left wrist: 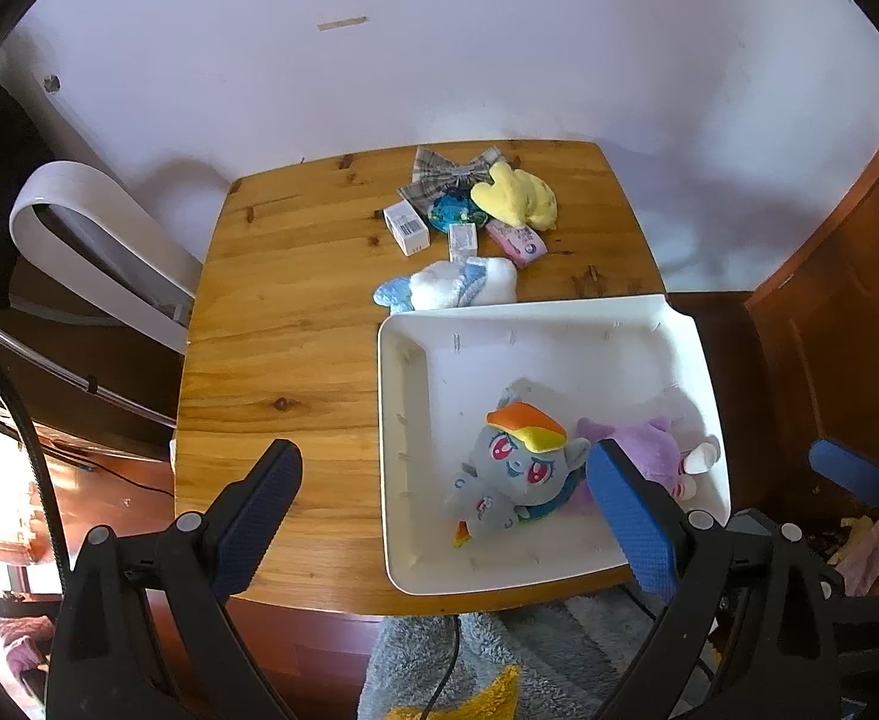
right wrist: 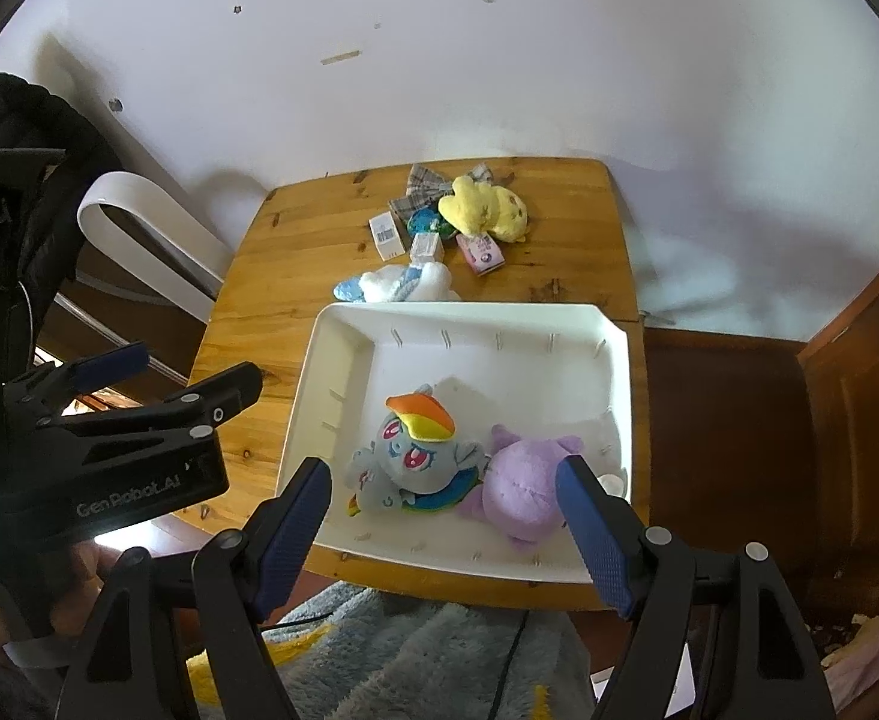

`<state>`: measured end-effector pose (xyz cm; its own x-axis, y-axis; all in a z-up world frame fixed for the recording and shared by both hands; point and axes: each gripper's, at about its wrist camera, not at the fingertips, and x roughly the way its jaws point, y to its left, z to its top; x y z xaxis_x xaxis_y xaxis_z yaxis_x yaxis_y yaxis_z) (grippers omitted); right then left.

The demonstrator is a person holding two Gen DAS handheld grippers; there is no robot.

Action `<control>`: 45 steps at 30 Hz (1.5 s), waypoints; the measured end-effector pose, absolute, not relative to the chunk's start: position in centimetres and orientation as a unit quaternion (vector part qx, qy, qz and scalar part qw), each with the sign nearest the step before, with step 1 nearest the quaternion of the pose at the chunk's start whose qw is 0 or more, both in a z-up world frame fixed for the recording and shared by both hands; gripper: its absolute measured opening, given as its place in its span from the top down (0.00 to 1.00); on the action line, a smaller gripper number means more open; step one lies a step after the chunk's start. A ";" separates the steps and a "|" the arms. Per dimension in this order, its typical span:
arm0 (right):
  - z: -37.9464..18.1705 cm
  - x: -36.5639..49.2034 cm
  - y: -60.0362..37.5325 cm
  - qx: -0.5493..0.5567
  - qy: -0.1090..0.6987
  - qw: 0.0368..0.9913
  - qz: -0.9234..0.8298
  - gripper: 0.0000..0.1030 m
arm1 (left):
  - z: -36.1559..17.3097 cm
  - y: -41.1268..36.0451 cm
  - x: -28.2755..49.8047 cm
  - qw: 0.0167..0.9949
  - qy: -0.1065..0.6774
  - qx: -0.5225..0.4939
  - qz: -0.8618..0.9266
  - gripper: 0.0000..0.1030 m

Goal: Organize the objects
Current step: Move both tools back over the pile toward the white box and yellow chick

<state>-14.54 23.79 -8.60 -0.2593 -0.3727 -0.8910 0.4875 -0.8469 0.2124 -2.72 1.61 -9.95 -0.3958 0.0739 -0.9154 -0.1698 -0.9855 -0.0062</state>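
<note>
Jaws on both grippers stand apart, empty. Two plush ponies (right wrist: 415, 456) lie in the white tray (right wrist: 343, 324); loose items (right wrist: 481, 252) wait beyond. Tray overhangs the bench (left wrist: 283, 312) edge: a nudge could tip it.

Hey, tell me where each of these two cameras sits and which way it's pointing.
Left wrist: on the left gripper, looking forward and down over the table and white tray; its open fingers show.
Right wrist: on the right gripper, right of the left one, aimed likewise; its open fingers show.
Shared: tray, both plush ponies, far clutter.
</note>
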 end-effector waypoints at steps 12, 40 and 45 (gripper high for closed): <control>-7.9 -15.3 23.1 0.536 0.056 0.279 -0.795 0.24 | -8.8 1.9 -2.5 0.073 0.055 -0.523 0.847 0.06; -7.8 -24.2 16.1 0.518 0.039 0.239 -0.820 0.24 | -8.0 -3.0 -12.1 0.065 0.053 -0.504 0.859 0.06; -10.2 -28.4 13.9 0.540 0.034 0.237 -0.807 0.24 | -10.0 -4.1 -15.8 0.063 0.038 -0.517 0.853 0.06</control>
